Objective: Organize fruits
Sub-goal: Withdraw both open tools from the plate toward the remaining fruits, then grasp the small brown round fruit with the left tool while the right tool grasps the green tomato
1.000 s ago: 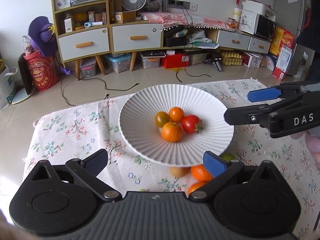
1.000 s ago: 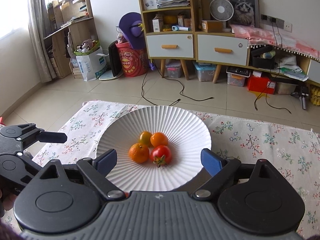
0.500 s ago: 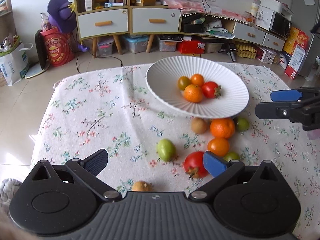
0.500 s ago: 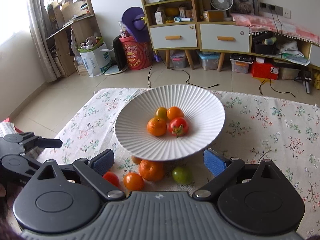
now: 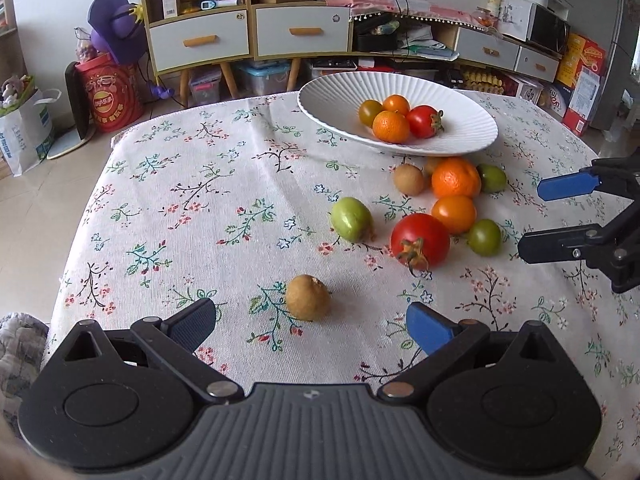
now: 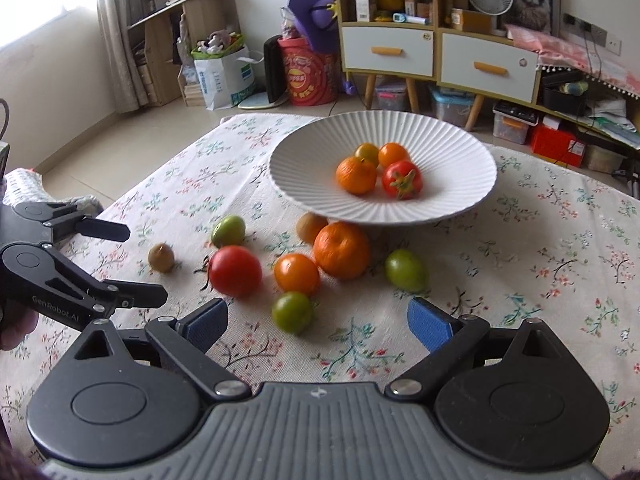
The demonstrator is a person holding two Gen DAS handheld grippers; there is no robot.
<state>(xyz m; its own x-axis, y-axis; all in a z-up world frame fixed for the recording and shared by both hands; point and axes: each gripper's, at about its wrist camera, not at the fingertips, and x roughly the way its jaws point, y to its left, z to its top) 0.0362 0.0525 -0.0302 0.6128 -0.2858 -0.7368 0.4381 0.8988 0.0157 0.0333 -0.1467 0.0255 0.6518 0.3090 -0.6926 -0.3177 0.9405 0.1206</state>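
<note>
We held both grippers over the floral tablecloth (image 5: 168, 184), jaws wide and empty: the left gripper (image 5: 310, 322) just short of a brown fruit (image 5: 307, 297), the right gripper (image 6: 318, 322) near a small green tomato (image 6: 292, 312). Loose fruit lay beside the white plate (image 6: 320, 152), which held four pieces.

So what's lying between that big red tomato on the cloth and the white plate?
In the left wrist view, a small orange fruit and a larger mandarin lie between the red tomato and the white plate.
</note>
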